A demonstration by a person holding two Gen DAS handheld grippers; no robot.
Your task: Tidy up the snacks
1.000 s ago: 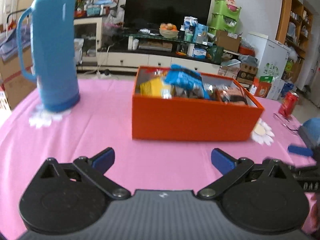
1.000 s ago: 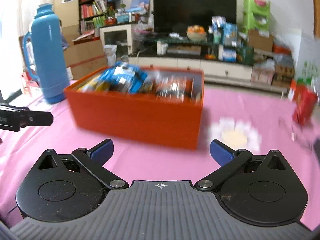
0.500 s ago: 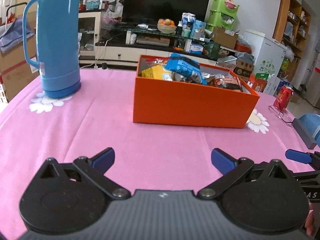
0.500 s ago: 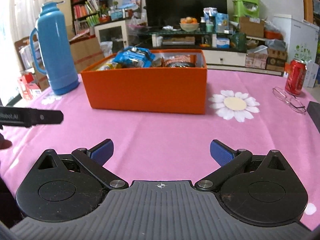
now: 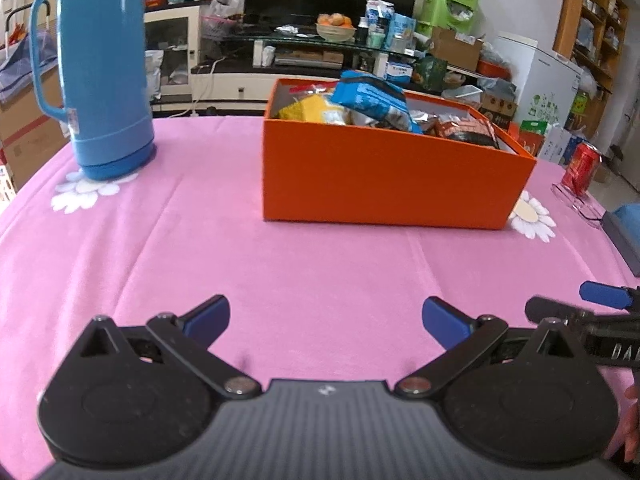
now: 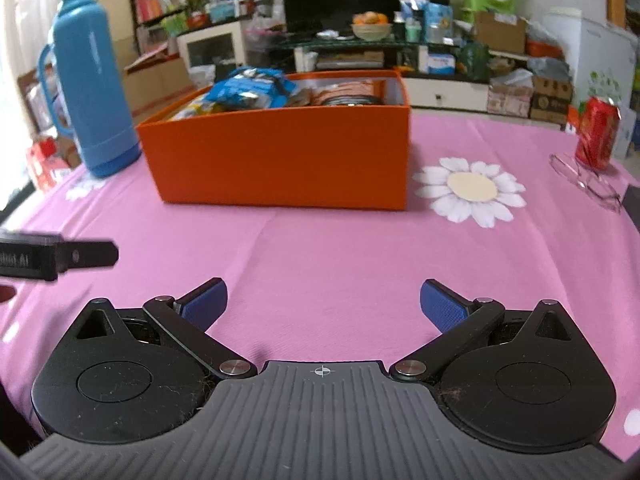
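Note:
An orange box [image 5: 384,180] [image 6: 280,160] stands on the pink tablecloth, filled with snack packets: a blue bag [image 5: 372,100] [image 6: 252,88] on top, a yellow pack [image 5: 312,110] and reddish-brown packs [image 5: 464,130]. My left gripper [image 5: 326,318] hovers open over bare cloth well in front of the box, nothing between its blue-tipped fingers. My right gripper [image 6: 322,304] is likewise open and empty, in front of the box. Part of the right gripper shows at the left wrist view's right edge, and the left one at the right wrist view's left edge.
A tall blue thermos [image 5: 100,68] [image 6: 90,96] stands left of the box. A red can [image 5: 582,168] [image 6: 598,136] and a pair of glasses [image 6: 588,184] lie at the right. A dark object [image 5: 624,236] sits at the table's right edge. Cluttered TV shelves lie beyond.
Both grippers have pulled back from the box and steadied; the box looks a little farther off than a second ago. Both stay open and empty.

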